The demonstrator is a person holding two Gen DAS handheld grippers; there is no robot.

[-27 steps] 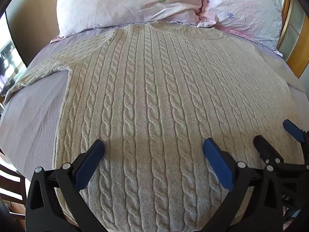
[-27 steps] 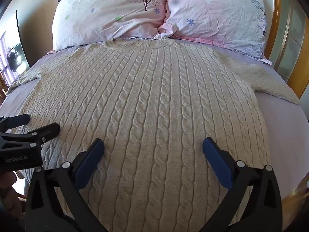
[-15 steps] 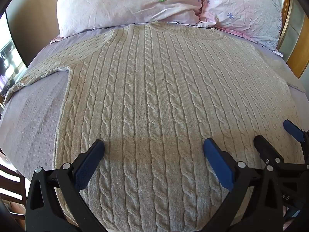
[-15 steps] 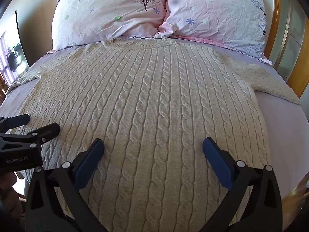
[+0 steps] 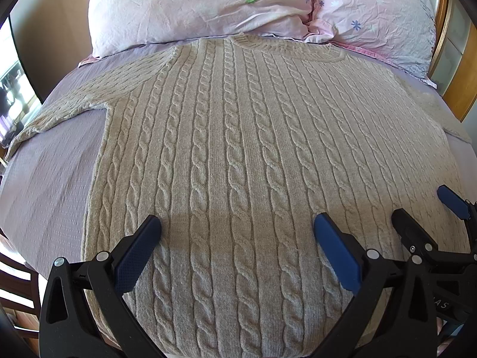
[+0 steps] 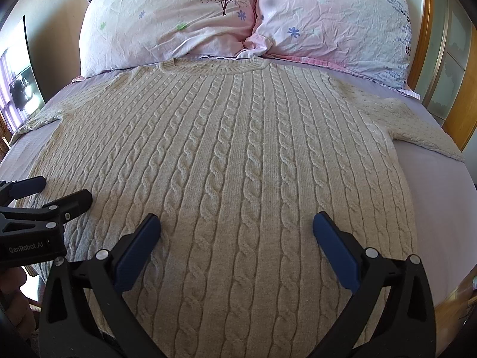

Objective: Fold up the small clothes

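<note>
A beige cable-knit sweater [image 5: 238, 149] lies flat on the bed, neck toward the pillows, both sleeves spread out. It also fills the right wrist view [image 6: 238, 155]. My left gripper [image 5: 237, 223] is open and empty above the sweater's lower part, left of centre. My right gripper [image 6: 237, 220] is open and empty above the lower part, right of centre. The right gripper shows at the right edge of the left wrist view [image 5: 423, 205]; the left gripper shows at the left edge of the right wrist view [image 6: 53, 191]. The sweater's hem is hidden under the grippers.
Two pink floral pillows [image 6: 179, 21] [image 6: 334, 24] lie at the head of the bed. The lilac sheet [image 5: 44, 179] shows either side of the sweater. A wooden bed frame [image 6: 459, 104] runs along the right. Dark chair slats [image 5: 15, 283] stand at the lower left.
</note>
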